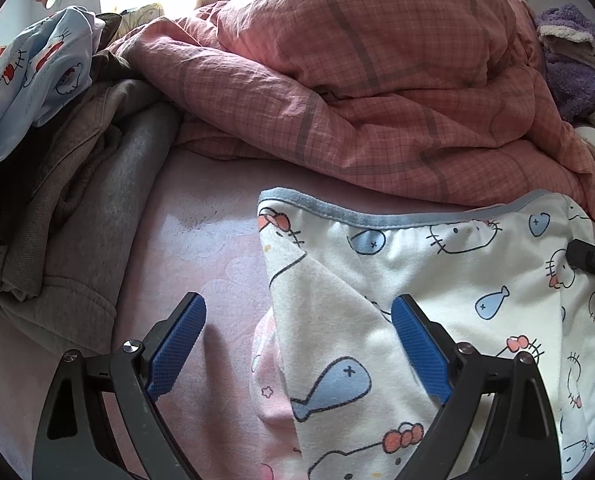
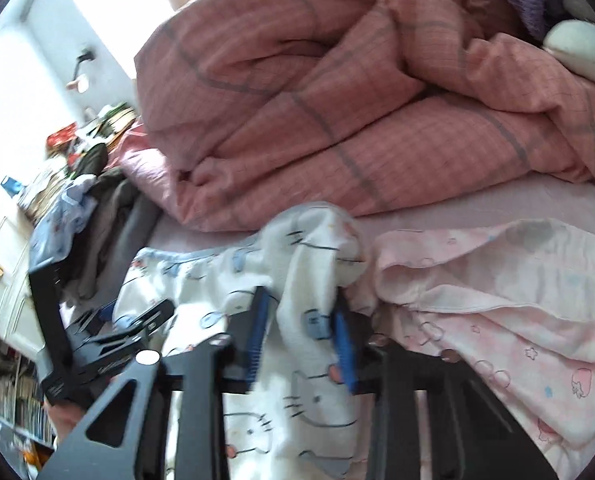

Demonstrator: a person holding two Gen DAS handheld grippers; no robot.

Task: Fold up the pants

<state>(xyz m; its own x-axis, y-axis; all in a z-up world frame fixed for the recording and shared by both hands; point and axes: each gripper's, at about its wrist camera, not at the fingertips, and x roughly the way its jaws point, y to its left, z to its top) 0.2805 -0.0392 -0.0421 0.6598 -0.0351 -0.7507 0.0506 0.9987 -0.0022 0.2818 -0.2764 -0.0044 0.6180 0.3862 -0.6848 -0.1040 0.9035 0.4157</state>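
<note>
Left gripper (image 1: 297, 344): fingers released over white cartoon-print cotton pants (image 1: 437, 272) | Right gripper (image 2: 301, 344): clenched on bunched pants fabric | Advice: draw taut, fold squarely toward blue waistband (image 1: 337, 216).

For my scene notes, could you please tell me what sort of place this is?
Most likely a bedroom at home. The pants lie on a pink bedsheet, a rumpled checked duvet is heaped behind them, and bookshelves stand beside the bed.
</note>
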